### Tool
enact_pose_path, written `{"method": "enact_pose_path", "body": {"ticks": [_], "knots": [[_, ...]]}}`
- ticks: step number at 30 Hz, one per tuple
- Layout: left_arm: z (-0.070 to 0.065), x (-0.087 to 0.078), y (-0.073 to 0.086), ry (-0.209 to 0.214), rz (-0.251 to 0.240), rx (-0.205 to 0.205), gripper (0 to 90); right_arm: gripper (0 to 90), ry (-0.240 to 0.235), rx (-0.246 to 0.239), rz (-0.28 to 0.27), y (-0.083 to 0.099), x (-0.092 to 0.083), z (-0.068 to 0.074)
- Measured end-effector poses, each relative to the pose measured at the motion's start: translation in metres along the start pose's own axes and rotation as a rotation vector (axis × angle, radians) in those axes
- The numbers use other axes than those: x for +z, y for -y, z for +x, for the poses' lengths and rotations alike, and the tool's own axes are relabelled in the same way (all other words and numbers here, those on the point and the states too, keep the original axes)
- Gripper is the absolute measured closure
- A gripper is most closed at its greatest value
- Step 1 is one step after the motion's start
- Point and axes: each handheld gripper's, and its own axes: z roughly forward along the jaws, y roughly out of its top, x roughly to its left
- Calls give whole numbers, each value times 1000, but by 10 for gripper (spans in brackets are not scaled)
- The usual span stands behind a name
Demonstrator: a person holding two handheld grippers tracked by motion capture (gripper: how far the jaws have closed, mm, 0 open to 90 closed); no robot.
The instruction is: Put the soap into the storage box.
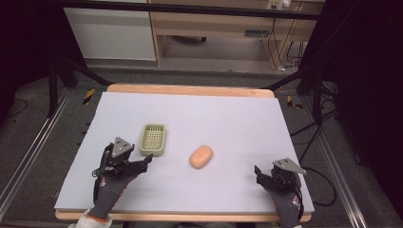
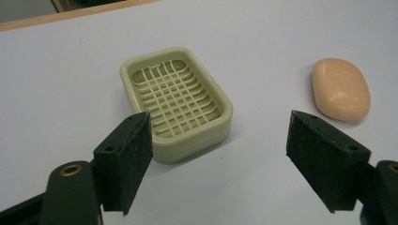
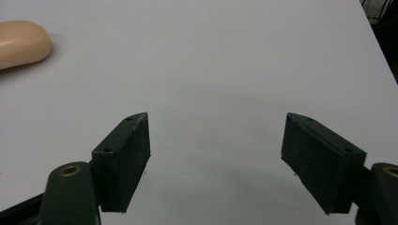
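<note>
We see the left gripper [image 1: 148, 160] in the lower left of the high view, held in a gloved hand [image 1: 108, 189] that enters from the bottom edge. Its jaws stand apart with nothing between them; in the left gripper view the two black pads [image 2: 126, 159] frame bare table surface. We read this gripper [image 2: 218, 161] as open and empty.

The soap dish [image 1: 153, 139], a pale green tray with a lattice floor, lies flat on the table [image 1: 214, 114] left of centre in the high view, just above and to the right of the left gripper's jaw tips. In the left gripper view the soap dish [image 2: 176, 101] sits in the upper middle of the frame, just beyond the left pad, and we cannot tell whether that pad touches its near rim.

The soap bar [image 1: 201, 156], peach-coloured and oval, lies near the centre of the high view, to the right of the dish and apart from it. It appears at the upper right of the left gripper view [image 2: 341, 88] and at the upper left edge of the right gripper view [image 3: 21, 43].

The right gripper [image 1: 260, 175] sits in the lower right of the high view, well apart from the soap bar. Its jaws are spread with nothing between them, as the right gripper view [image 3: 216, 159] confirms.
</note>
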Motion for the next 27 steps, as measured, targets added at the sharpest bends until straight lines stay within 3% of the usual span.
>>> {"method": "enact_pose_path", "body": {"ticks": [27], "knots": [[-34,22,-26,59,7,61,214,238,0,2,-1,-1,0,0]]}}
